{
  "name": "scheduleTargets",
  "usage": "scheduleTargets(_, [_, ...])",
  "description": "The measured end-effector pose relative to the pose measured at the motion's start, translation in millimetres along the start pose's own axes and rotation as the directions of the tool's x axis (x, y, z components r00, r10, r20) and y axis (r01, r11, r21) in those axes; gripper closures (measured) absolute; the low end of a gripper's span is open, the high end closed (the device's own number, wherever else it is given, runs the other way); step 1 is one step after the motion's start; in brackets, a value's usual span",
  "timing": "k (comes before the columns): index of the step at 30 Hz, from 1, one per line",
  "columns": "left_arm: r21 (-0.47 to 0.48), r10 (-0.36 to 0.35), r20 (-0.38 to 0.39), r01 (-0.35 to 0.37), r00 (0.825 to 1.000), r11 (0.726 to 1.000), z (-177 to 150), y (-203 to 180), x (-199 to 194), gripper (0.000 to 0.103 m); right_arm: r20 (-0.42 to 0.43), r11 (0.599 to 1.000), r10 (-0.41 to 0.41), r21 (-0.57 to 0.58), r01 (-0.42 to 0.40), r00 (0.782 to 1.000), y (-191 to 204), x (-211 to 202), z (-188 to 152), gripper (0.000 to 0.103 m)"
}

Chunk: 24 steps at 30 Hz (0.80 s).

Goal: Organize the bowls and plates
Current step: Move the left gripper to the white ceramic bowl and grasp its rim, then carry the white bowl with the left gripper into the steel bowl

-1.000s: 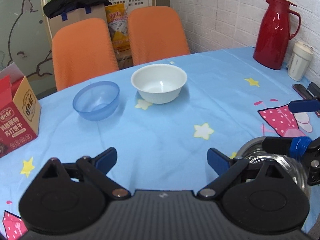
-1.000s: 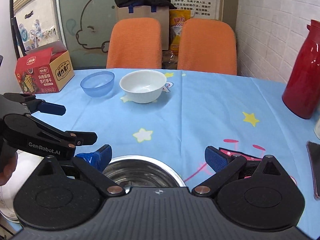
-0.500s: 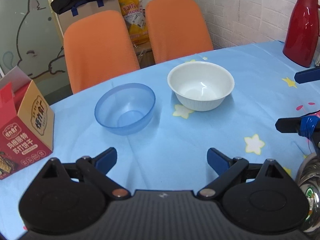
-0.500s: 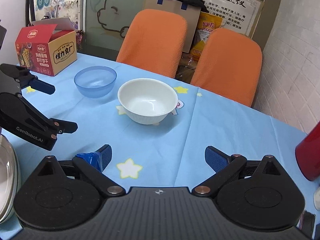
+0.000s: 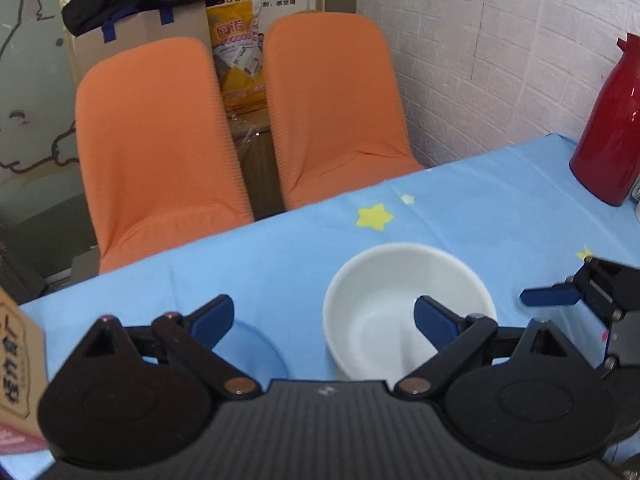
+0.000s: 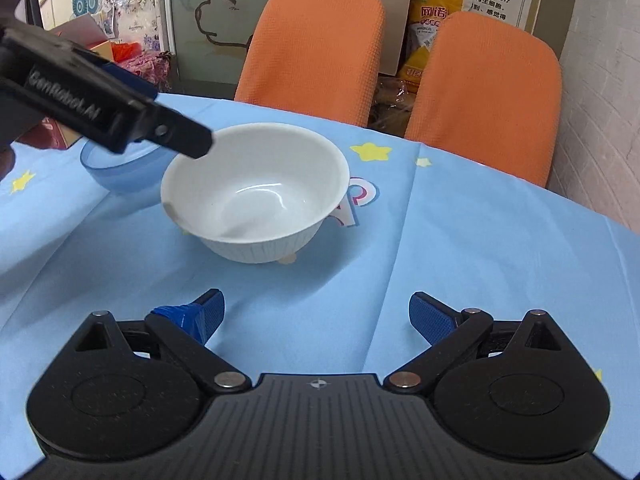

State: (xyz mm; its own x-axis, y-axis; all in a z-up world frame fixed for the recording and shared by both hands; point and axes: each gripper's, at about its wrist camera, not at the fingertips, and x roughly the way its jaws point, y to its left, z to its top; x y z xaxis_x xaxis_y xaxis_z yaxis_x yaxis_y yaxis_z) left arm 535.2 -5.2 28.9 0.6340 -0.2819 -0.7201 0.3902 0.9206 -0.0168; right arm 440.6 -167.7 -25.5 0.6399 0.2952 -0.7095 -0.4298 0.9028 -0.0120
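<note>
A white bowl (image 6: pixel 256 192) sits upright on a blue star-print tablecloth (image 6: pixel 480 264), with a blue bowl (image 6: pixel 116 168) just beside it on its left. The left gripper (image 5: pixel 324 316) hangs over both bowls, jaws spread wide and grasping nothing. The right gripper (image 6: pixel 316 312), near the white bowl, also stands released and empty. Two orange chairs (image 5: pixel 332 104) face the table; a red flask (image 5: pixel 608 128) stands near the brick wall.

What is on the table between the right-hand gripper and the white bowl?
Nothing: in the right wrist view only bare blue tablecloth lies between the open right gripper and the white bowl.
</note>
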Motion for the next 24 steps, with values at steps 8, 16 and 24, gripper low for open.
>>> scheduleTargets(8, [0.085, -0.031, -0.142, 0.043, 0.989, 0.995, 21.6, -14.9, 62.8, 0.008, 0.022, 0.999, 0.053, 0.010, -0.053, 0.998, 5.2, 11.2, 10.2, 0.016])
scheduleTargets(16, [0.137, -0.026, -0.155, 0.047, 0.988, 0.989, 8.9, -31.0, 68.2, 0.011, 0.024, 0.998, 0.068, -0.008, -0.067, 0.997, 15.3, 27.2, 17.8, 0.017])
scheduleTargets(24, [0.200, -0.038, -0.131, 0.064, 0.991, 0.978, 0.7, -52.1, 57.6, 0.022, 0.119, 0.996, 0.084, -0.027, -0.082, 0.989, 17.5, 4.5, 19.2, 0.017])
